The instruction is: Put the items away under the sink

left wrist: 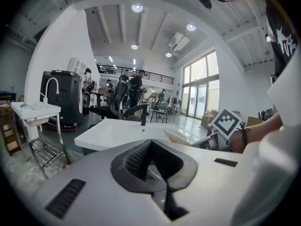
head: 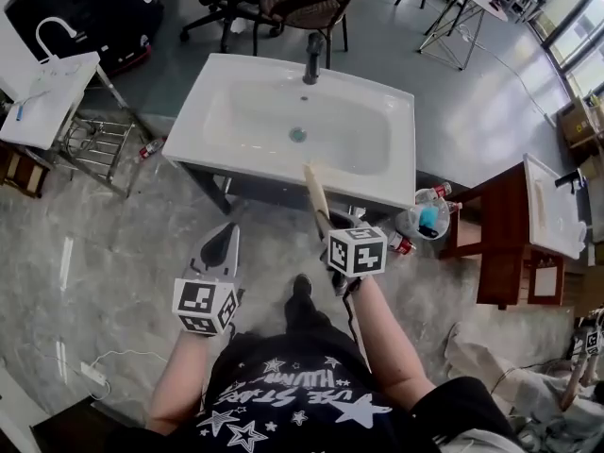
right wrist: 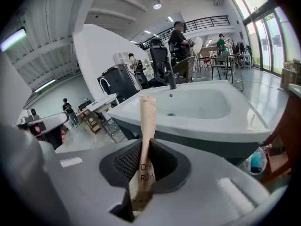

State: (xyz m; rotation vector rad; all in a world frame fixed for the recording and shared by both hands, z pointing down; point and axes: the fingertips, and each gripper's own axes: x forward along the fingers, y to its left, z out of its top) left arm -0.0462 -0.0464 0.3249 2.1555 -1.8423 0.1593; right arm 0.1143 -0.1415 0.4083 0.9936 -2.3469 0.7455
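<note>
Now the right tongs (right wrist: 140, 172) are clamped tight on a tan paper packet (right wrist: 146, 121), which sticks up just in front of the white sink (head: 215, 75). Nearby, the left tongs (head: 225, 240) are closed with nothing between them.

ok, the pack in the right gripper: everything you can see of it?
A long, slim pack of tan kraft card, with rows of small dots near its top and dark print lower down, partly hidden, that reads like "toothbrush". The right gripper is shut on its lower end, with a pad on each face. The pack sticks out of the jaws, slightly tilted, toward the front rim of the white sink. Nothing else visibly touches it.
</note>
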